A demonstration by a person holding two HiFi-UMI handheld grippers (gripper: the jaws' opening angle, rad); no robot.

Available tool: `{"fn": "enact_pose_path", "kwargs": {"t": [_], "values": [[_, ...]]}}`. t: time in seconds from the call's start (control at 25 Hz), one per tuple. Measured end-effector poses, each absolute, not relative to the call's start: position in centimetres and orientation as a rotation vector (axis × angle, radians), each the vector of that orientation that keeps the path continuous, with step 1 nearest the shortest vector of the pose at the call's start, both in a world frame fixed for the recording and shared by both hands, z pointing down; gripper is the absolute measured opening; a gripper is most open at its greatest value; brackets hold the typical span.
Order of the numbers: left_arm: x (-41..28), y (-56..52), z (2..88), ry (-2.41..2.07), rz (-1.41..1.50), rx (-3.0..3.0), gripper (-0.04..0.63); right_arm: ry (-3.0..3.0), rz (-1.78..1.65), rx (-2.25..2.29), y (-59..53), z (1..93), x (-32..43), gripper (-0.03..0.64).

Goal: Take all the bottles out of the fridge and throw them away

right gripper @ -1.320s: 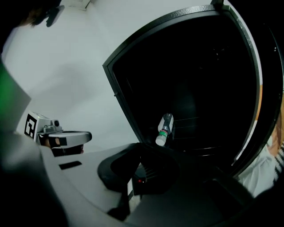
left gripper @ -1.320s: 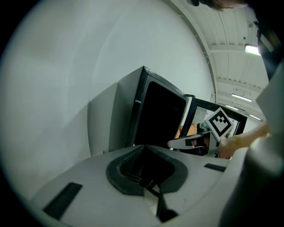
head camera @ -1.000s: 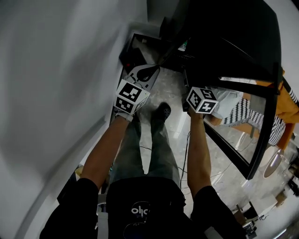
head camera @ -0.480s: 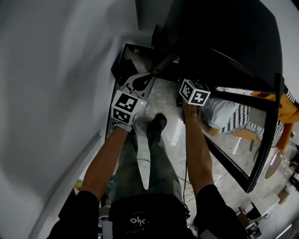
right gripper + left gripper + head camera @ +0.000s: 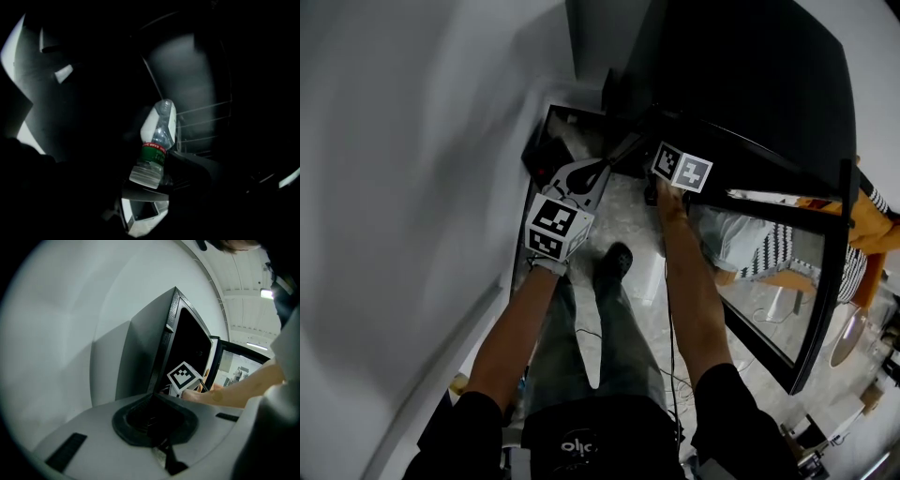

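Note:
A clear plastic bottle [image 5: 157, 143] with a green label and red band lies tilted on a wire shelf [image 5: 206, 124] inside the dark fridge [image 5: 741, 84]. My right gripper [image 5: 151, 185] reaches into the fridge; its jaws have just been opening and stand open, with the bottle's near end between them and no pad pressing on it. In the head view only its marker cube [image 5: 681, 169] shows at the fridge opening. My left gripper [image 5: 596, 169] is shut on nothing, held low to the left of the fridge. In the left gripper view it [image 5: 161, 453] faces the fridge's side.
The fridge's glass door [image 5: 778, 272] stands open to the right of my right arm. A pale wall [image 5: 412, 187] runs along the left. A dark box [image 5: 553, 131] sits on the floor by the wall. Cables [image 5: 670, 356] lie on the speckled floor.
My right arm has stretched forward, and its marker cube now sits at the fridge opening. The left gripper has drifted slightly and stays shut.

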State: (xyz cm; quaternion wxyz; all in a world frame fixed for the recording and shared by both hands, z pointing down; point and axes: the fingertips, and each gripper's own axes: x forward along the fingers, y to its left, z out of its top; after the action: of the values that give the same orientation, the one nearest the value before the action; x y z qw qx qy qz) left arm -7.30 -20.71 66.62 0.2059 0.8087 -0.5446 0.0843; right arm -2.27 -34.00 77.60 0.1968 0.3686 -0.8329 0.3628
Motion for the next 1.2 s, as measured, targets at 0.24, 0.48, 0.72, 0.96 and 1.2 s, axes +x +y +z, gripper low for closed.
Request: {"fn": "enact_pose_path", "kwargs": {"t": [0.24,0.48,0.72,0.96,1.2], "values": [[-7.3,-20.8,66.3,-1.527,0.232,2.254,0.008,-2.264,0.929,1.05,-33.5,79.8,-2.1,0.232],[-7.5,-20.5,66.4,-1.532,0.234,2.248,0.006,-2.273,0.891,1.099,-33.6,79.8,-1.7,0.224],[-7.8,-20.0,66.5,-1.538,0.229,2.238,0.008,-2.251,0.892,1.159,-33.1,79.9,-0.2,0.209],[-7.5,-19.4,66.3,-1.536,0.234,2.241,0.008,-2.224,0.825,1.191,-32.4,79.5,1.1,0.202],[-7.3,-18.7,65.3,-1.54,0.239,2.25,0.008,-2.206,0.789,1.221,-31.1,78.7,2.6,0.202]]}}
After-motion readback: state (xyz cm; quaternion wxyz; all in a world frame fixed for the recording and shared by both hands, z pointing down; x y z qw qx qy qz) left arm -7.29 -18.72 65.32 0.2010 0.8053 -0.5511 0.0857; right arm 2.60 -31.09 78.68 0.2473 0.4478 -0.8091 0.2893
